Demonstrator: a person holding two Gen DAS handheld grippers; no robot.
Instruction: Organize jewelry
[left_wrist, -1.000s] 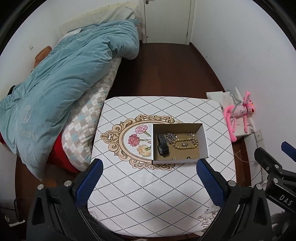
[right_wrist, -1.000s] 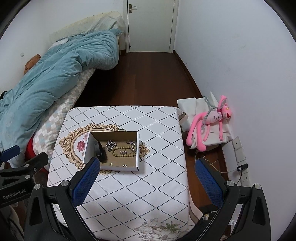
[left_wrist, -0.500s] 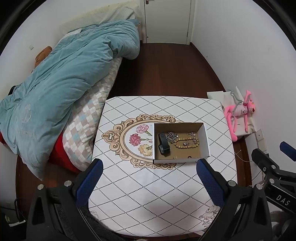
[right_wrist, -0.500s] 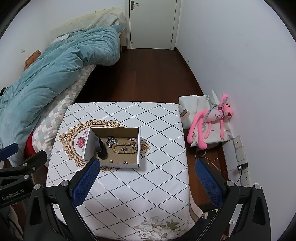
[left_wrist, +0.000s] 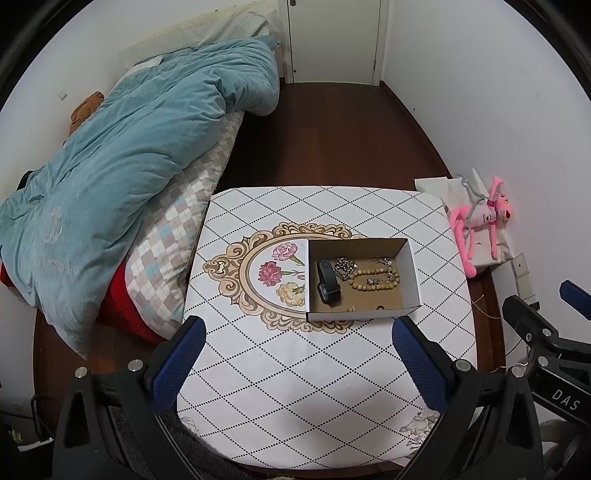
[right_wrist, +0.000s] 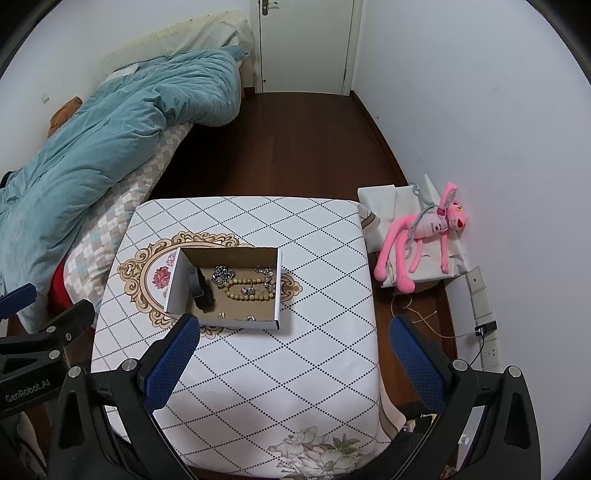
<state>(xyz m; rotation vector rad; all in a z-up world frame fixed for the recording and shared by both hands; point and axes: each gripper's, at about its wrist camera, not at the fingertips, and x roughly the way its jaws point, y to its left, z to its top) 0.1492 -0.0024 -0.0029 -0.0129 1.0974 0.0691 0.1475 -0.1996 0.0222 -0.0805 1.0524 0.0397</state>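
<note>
Two spread, empty grippers hang well above a box of tangled jewelry.

Left wrist view: your left gripper (left_wrist: 295, 360) has its blue pads wide apart, holding nothing; the shallow white cardboard box (left_wrist: 413, 273) sits on the diamond-patterned tablecloth (left_wrist: 295, 369), with the tan bead strand (left_wrist: 373, 280) touching the silver chain (left_wrist: 344, 266) beside a black wristband (left_wrist: 327, 282). Pinch one and you may drag the other. Right wrist view: your right gripper (right_wrist: 291, 362) is equally spread; the light box (right_wrist: 277, 288) could slide if nudged.
</note>
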